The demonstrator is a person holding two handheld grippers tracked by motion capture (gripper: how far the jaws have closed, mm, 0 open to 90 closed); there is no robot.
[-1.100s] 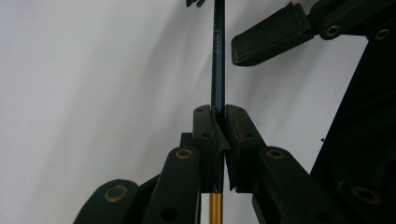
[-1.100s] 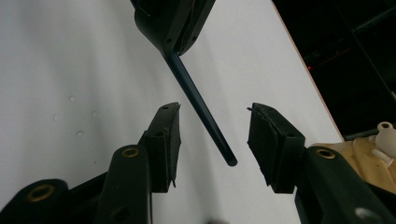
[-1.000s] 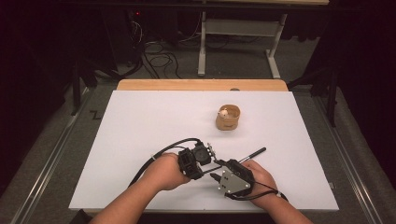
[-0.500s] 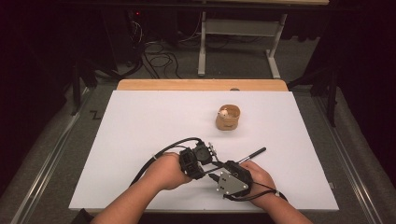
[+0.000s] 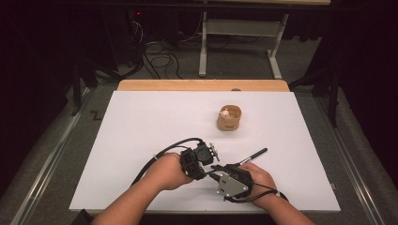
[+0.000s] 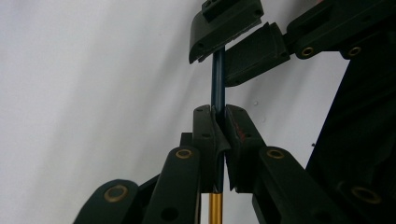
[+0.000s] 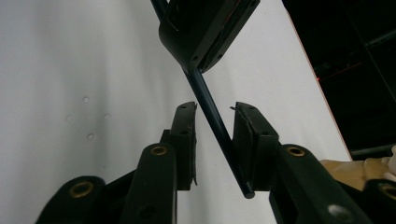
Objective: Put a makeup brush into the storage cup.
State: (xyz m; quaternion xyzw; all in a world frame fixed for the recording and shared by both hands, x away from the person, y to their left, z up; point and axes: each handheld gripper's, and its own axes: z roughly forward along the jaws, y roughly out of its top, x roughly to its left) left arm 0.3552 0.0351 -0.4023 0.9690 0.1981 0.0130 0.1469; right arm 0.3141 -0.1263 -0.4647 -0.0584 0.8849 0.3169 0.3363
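High view: two hands work at the near edge of the white bench (image 5: 141, 122). The left tool (image 5: 213, 151) and the right tool (image 5: 212, 168) meet nose to nose just left of centre, each trailing a black cable. A black pen part (image 5: 253, 155) lies on the bench just right of the tools, pointing far and right. A small wooden cup (image 5: 229, 118) stands well apart, farther off and to the right, with a pale object inside.

Left gripper view: the left tool (image 6: 218, 122) is clamped on a thin dark blue rod (image 6: 218, 79), both pads pressing its sides. A gold section of the rod shows below the pads. The rod runs straight on into the jaws of the right tool (image 6: 233, 49) beyond, which sit either side of it.

Right gripper view: the right tool (image 7: 215, 116) has a narrow gap. The rod (image 7: 212, 114) crosses this gap at a slant. It lies against the right-hand pad; the left-hand pad stands clear of it. These jaws have just been closing, with the rod between them. Beyond, the left tool (image 7: 201, 35) grips the rod's farther part.
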